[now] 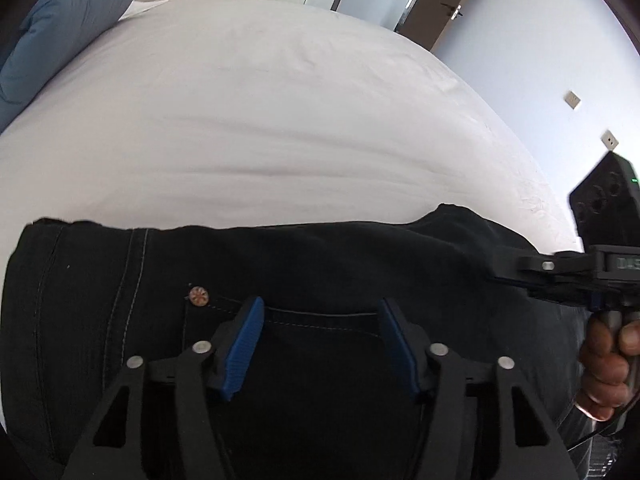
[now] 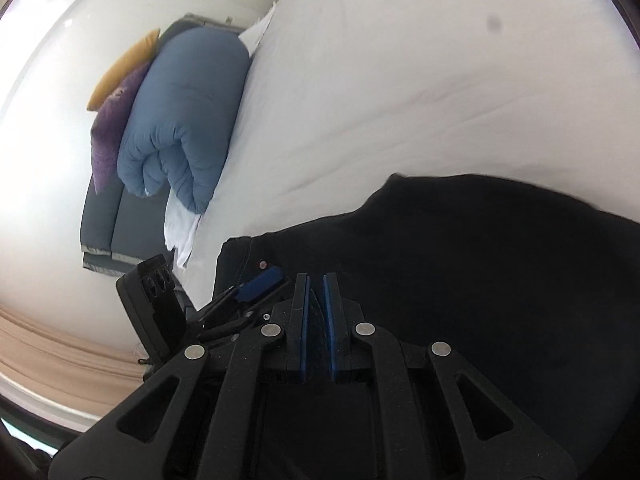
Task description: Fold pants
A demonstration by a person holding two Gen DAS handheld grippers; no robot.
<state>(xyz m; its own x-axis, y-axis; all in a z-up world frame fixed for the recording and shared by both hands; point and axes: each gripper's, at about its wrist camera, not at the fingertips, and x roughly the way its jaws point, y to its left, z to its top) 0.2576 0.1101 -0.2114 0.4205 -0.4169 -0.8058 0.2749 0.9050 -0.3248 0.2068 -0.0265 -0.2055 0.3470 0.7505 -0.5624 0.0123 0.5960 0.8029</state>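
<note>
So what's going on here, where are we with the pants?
A person is working a pair of black pants laid across a white bed, with a handheld tool in each hand. The left tool hovers open over the waist area near the rivet, gripping nothing. The right tool sits nearly shut over the dark fabric; whether it pinches any is unclear. The pants look partly bunched, not neatly folded.

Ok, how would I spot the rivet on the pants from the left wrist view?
Find the white bed, then the black pants lying across its near edge. The rivet is a small coppery disc at the pocket corner, the only shiny spot on dark cloth.
</note>
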